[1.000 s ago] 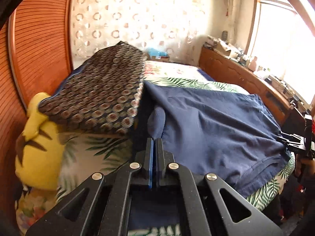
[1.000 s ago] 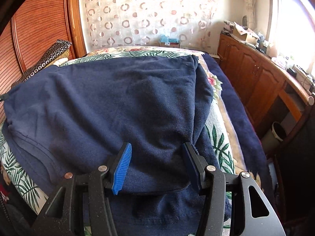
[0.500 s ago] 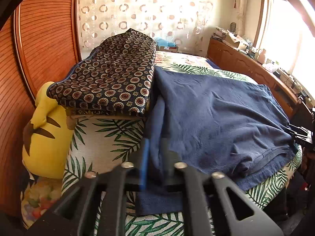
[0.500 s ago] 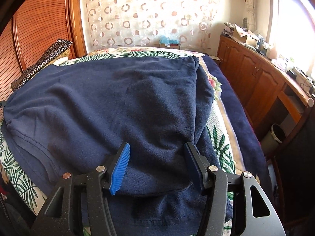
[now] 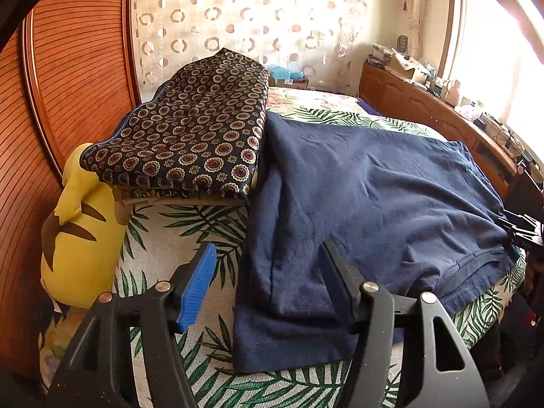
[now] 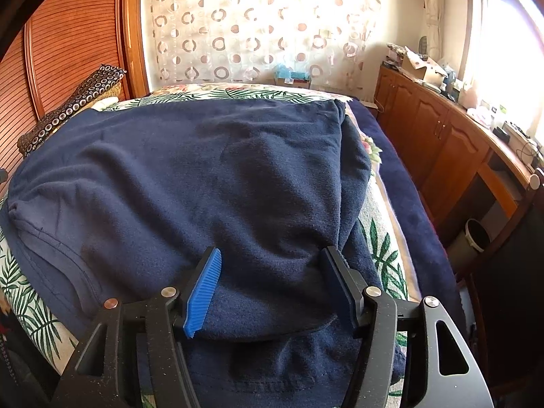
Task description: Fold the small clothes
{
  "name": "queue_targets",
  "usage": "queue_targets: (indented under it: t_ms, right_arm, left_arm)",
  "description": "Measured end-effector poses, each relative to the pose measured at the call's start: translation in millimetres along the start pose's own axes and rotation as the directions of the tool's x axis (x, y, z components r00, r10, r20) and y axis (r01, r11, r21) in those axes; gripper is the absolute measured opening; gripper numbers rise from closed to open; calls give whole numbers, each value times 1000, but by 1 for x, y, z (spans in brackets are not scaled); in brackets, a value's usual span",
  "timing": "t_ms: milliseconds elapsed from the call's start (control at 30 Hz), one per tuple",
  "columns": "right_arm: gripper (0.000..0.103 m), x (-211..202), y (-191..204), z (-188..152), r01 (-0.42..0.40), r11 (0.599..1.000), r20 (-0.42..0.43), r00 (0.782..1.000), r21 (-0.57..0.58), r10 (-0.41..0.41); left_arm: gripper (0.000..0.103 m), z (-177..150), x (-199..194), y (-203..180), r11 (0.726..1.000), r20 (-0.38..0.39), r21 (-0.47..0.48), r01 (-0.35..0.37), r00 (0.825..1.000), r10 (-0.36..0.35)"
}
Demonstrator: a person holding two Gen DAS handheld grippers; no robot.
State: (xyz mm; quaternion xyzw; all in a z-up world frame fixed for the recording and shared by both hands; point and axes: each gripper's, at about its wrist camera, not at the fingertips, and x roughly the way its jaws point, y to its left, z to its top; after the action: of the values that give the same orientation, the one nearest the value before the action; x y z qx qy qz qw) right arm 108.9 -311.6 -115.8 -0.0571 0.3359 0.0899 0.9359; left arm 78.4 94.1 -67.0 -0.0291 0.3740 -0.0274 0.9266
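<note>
- Looking down the left tongs (image 5: 268, 265), the jaws have just been opening and now stand apart, with the near-left corner of the navy garment (image 5: 357, 197) lying between them, untouched by either pad.
- The blue ribbed pad (image 5: 199, 285) hangs over the palm-leaf bedsheet (image 5: 190, 227), just left of the garment's folded edge; the black finger on the other side sits above the cloth.
- That navy garment is spread flat across the bed, its left side folded over on itself, its hem running off toward the right edge of the mattress.
- Touching its far-left corner is a dark pillow (image 5: 200, 129) patterned with circles, and a yellow plush toy (image 5: 78, 234) leans against the wooden headboard (image 5: 68, 68) beside it.
- Over on the right tongs (image 6: 270, 277), the jaws have been easing wider too, and they are released: both pads straddle a raised fold of the garment (image 6: 204, 176) without pinching it.
- From this side the garment's right sleeve area is folded in, a doubled edge lying just below the fingers.
- A wooden cabinet (image 6: 442, 142) runs along the right wall under the bright window, cluttered on top.
</note>
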Motion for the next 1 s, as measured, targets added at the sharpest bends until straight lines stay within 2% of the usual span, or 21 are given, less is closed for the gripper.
queue_targets:
  t_ms: [200, 300, 467, 633, 833, 1000]
  right_arm:
    - [67, -3, 0, 5, -10, 1000, -20, 1000, 9, 11]
    - [67, -12, 2, 9, -9, 1000, 0, 1000, 17, 9]
    - [67, -23, 22, 15, -56, 998, 21, 998, -16, 56]
    - [67, -14, 45, 13, -112, 992, -6, 994, -53, 112]
    - [67, 4, 54, 5, -106, 993, -66, 993, -59, 102]
    - [68, 4, 50, 0, -107, 994, -52, 993, -33, 105]
  left_arm:
    - [64, -4, 4, 0, 1000, -15, -9, 4, 1000, -4]
    - [64, -7, 9, 0, 1000, -30, -14, 11, 999, -11]
    - [64, -11, 16, 0, 1000, -51, -25, 18, 999, -19]
    - [64, -15, 22, 1, 999, -72, -32, 26, 997, -29]
    - [64, -21, 28, 2, 998, -82, -47, 47, 995, -50]
    - [64, -23, 27, 1, 996, -69, -70, 48, 996, -53]
